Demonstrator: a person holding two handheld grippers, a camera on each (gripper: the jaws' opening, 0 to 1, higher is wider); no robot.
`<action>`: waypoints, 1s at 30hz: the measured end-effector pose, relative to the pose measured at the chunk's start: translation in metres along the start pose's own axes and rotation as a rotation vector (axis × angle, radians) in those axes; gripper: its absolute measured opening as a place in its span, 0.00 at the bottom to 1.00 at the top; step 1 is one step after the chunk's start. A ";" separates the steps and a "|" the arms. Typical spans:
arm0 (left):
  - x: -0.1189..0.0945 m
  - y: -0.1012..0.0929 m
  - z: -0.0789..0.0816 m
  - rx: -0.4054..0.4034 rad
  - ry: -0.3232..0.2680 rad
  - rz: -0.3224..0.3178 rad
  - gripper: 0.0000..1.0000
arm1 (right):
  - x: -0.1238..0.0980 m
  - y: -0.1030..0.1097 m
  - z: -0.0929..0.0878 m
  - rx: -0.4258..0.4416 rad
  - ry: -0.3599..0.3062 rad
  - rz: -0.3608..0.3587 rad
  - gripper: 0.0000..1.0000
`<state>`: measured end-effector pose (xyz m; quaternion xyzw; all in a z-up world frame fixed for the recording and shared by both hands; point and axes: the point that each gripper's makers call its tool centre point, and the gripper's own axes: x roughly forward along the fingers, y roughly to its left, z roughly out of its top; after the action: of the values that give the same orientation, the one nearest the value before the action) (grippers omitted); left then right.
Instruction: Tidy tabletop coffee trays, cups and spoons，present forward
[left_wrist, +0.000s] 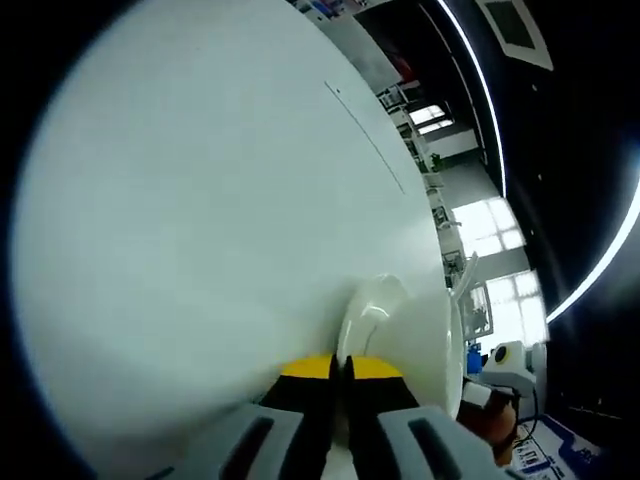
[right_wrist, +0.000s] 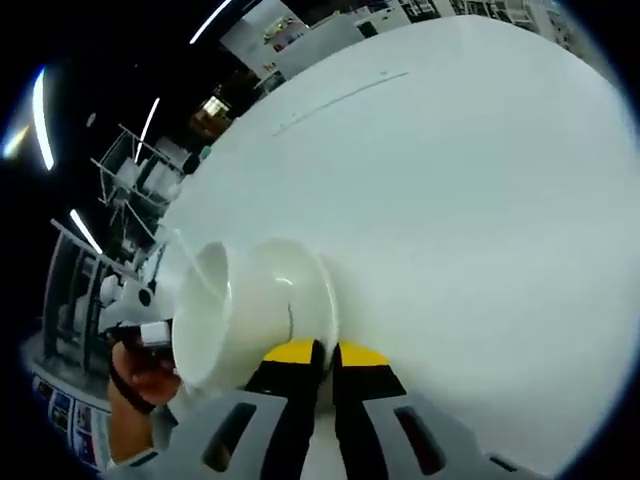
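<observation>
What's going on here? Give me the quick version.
A person is working two handheld grippers over a white table. The left gripper has its jaws pinched on the rim of a white saucer. The right gripper is clamped on a saucer's edge, with a white cup on it, held tilted in this view.

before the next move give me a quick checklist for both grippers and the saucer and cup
1. Left gripper grips the saucer rim: ok, jaws nearly closed on the edge.
2. Right gripper grips the saucer rim: ok, jaws pinched on it.
3. Cup seated on the saucer: cannot tell, it sits against the saucer but the contact is hidden.
4. Saucer level: cannot tell, both views roll with the hands.
5. Table ahead free for setting down: ok, bare white surface.
6. Spoon in place: cannot tell.
</observation>
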<state>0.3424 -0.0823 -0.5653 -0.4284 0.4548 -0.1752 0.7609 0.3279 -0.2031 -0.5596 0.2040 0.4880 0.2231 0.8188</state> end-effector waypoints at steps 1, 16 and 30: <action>-0.001 -0.001 0.000 0.000 -0.007 -0.003 0.05 | 0.001 0.000 0.001 -0.001 -0.001 0.000 0.06; 0.001 -0.021 0.048 0.009 -0.038 -0.003 0.05 | 0.002 0.014 0.047 -0.007 -0.045 0.032 0.06; 0.024 -0.032 0.096 0.000 -0.067 -0.006 0.05 | 0.020 0.009 0.099 -0.004 -0.077 0.035 0.05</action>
<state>0.4400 -0.0692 -0.5314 -0.4353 0.4278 -0.1631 0.7752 0.4226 -0.1960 -0.5247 0.2192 0.4519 0.2304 0.8334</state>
